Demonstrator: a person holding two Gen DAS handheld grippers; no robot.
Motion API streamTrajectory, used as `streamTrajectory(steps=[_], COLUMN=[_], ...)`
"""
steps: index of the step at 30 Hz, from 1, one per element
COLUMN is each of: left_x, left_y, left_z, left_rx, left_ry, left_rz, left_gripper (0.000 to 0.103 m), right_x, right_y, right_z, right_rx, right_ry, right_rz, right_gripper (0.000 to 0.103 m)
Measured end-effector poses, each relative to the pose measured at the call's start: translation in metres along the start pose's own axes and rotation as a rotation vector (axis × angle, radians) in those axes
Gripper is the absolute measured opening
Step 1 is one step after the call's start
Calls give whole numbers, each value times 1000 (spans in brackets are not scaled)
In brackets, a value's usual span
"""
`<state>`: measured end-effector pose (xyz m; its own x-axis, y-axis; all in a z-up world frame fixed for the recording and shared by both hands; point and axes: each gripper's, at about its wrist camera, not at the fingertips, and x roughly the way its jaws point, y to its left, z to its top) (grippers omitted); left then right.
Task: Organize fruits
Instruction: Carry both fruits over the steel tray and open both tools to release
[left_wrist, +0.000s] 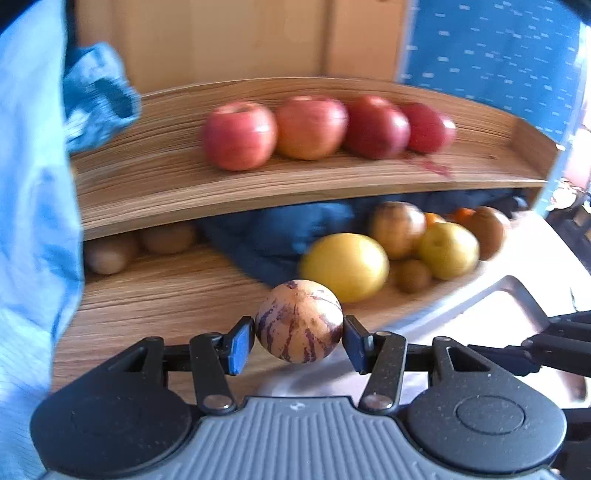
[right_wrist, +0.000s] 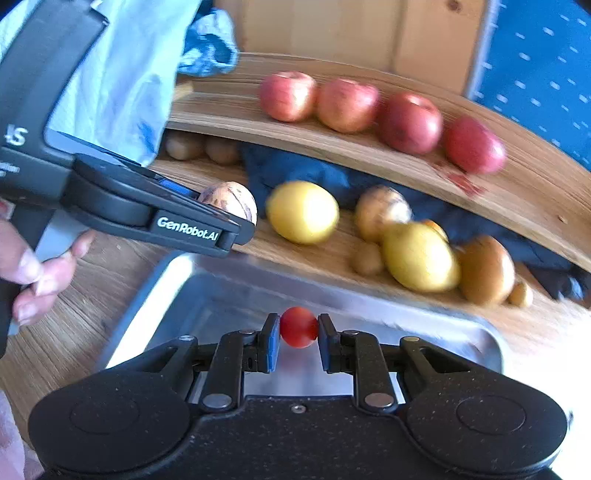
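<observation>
My left gripper (left_wrist: 298, 334) is shut on a round cream fruit with purple stripes (left_wrist: 298, 320), held in front of the lower wooden shelf (left_wrist: 166, 291). The right wrist view shows that same striped fruit (right_wrist: 231, 199) in the left gripper (right_wrist: 236, 218), near a large yellow citrus (right_wrist: 302, 211). My right gripper (right_wrist: 298, 334) is shut on a small red tomato (right_wrist: 298, 326) above a metal tray (right_wrist: 229, 291). Several red apples (left_wrist: 310, 127) line the upper shelf (left_wrist: 155, 173). Yellow and brown fruits (left_wrist: 447, 249) lie piled on the lower shelf at the right.
A dark blue cloth (left_wrist: 280, 232) lies at the back of the lower shelf, with brown fruits (left_wrist: 168, 238) to its left. A light blue sleeve (left_wrist: 33, 206) fills the left edge. A person's hand (right_wrist: 33, 266) grips the left tool. A blue patterned wall (left_wrist: 491, 55) stands behind.
</observation>
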<state>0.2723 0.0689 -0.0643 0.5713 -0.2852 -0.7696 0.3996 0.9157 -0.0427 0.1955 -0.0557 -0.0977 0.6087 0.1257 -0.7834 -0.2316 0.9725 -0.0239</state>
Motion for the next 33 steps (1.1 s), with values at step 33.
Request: streamTrajectory(steps=[33], left_x=[-11], left_y=[-176], left_z=[-57], left_rx=[70], left_ry=[81], left_rz=[-149], left_gripper=[59], right_x=[-87], right_y=[-83], right_z=[-108], right_rx=[61], right_ry=[65], right_rz=[-50], right_gripper=[35])
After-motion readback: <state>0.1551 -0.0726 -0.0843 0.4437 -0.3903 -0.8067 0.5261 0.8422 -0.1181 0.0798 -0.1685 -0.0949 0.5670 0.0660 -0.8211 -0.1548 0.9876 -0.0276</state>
